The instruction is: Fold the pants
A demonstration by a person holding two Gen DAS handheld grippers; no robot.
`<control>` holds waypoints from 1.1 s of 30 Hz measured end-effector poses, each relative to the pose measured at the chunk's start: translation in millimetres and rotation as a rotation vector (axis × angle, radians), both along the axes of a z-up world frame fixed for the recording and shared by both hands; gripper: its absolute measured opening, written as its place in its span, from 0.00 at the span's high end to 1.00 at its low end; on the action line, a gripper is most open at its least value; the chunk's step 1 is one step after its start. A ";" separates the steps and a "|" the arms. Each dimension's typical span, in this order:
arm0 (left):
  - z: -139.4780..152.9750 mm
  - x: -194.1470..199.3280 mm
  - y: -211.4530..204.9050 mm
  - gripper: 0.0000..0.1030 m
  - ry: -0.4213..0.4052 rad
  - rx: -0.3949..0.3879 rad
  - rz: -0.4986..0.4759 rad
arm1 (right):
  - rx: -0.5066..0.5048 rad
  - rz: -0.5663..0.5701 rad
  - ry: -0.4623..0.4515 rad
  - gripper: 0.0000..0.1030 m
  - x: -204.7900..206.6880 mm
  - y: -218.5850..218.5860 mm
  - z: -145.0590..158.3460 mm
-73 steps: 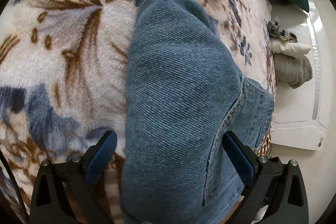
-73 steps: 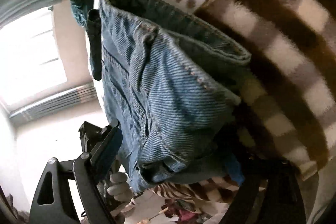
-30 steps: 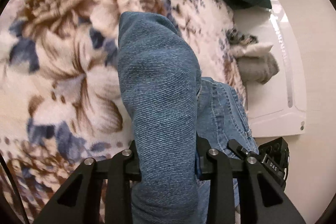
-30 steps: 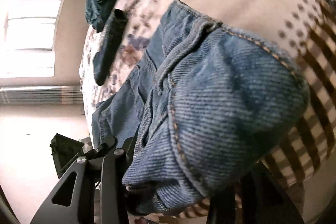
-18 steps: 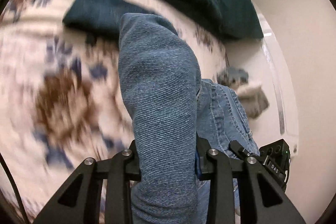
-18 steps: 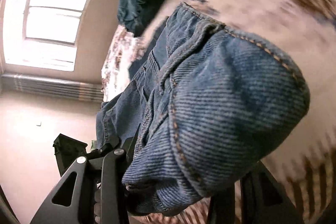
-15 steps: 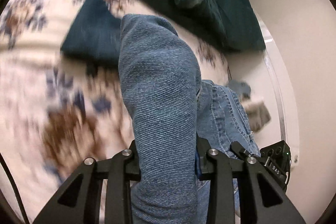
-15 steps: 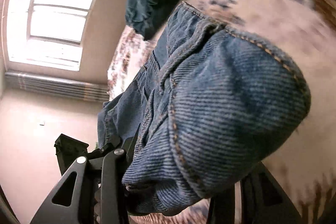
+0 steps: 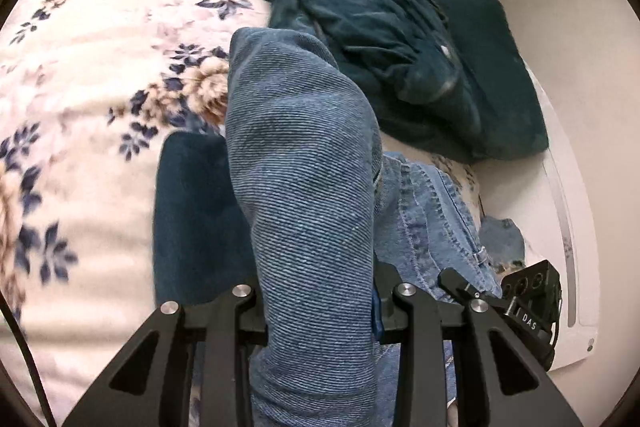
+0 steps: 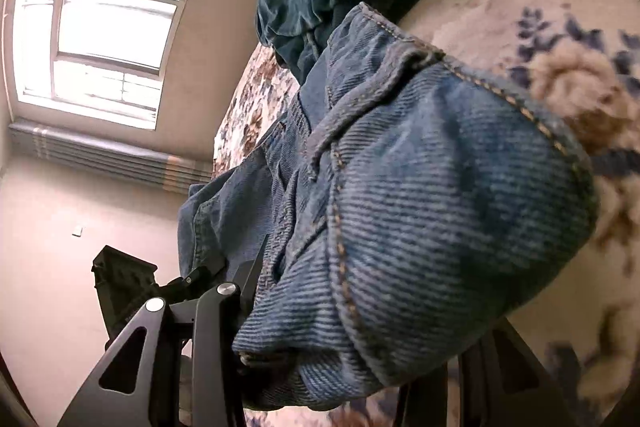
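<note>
Since a moment ago both grippers, the left gripper (image 9: 320, 311) and right gripper (image 10: 340, 367) each pinched narrowly on the folded jeans (image 9: 304, 187), have carried them above the floral bed (image 9: 80, 67) toward the dark green clothes (image 9: 384, 27), probably for stacking.

One pair of blue jeans (image 9: 304, 187), bunched, seen in both views (image 10: 420, 195). Two grippers: left gripper (image 9: 320, 311) and right gripper (image 10: 344, 367), each with two black fingers, so four fingers total. One floral blanket (image 9: 92, 75) under everything. Dark teal fabric items: three counted in the left wrist view — one crumpled garment (image 9: 360, 27), one flat cushion-like piece (image 9: 492, 67) behind it, one folded piece (image 9: 192, 219) left of the jeans. Whether the first two are separate, can't tell for sure. One window (image 10: 104, 27) in the right wrist view, several panes. One white board-like object (image 9: 560, 227) at the right edge.
</note>
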State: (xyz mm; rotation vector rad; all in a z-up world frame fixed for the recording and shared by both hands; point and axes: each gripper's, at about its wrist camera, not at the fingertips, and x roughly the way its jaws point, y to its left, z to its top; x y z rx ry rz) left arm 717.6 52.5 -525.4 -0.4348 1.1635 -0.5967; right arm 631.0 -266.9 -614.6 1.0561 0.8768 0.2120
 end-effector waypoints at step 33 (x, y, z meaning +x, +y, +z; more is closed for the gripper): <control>74.0 -122.1 -14.4 0.04 -0.060 0.586 0.162 | -0.937 0.147 0.327 0.05 -71.2 60.6 146.8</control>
